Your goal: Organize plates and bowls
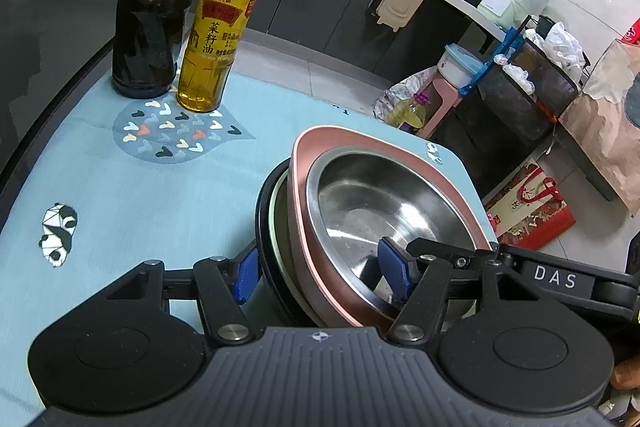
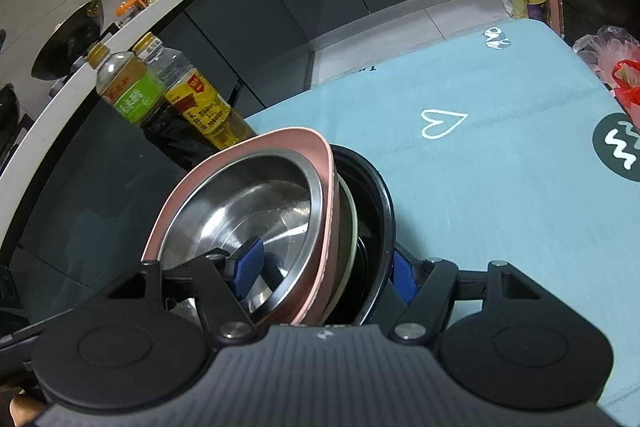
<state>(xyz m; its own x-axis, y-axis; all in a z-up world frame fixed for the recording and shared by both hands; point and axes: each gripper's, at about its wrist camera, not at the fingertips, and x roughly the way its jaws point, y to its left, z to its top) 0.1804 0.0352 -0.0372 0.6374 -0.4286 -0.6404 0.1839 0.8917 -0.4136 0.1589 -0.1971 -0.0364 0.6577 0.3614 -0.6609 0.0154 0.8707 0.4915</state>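
Note:
A steel bowl point(image 1: 380, 203) point(image 2: 248, 203) nests in a pink bowl point(image 1: 316, 147) point(image 2: 280, 139). Under them sit a pale plate point(image 1: 276, 211) point(image 2: 351, 211) and a black bowl point(image 1: 264, 219) point(image 2: 380, 195). The stack is on the blue tablecloth point(image 1: 140, 187) near a table corner. My left gripper point(image 1: 320, 271) clamps the stack's near rim, one blue pad inside the steel bowl and one outside the black bowl. On the opposite side my right gripper point(image 2: 325, 271) grips the rim the same way. Whether the stack touches the table is hidden.
A dark vinegar bottle point(image 1: 154, 27) point(image 2: 132, 95) and a yellow oil bottle point(image 1: 216, 47) point(image 2: 204, 111) stand at the table's far edge. A red plastic bag point(image 2: 624, 83) lies at the cloth's right. Bins, bags and a stool crowd the floor point(image 1: 520, 87) beyond the corner.

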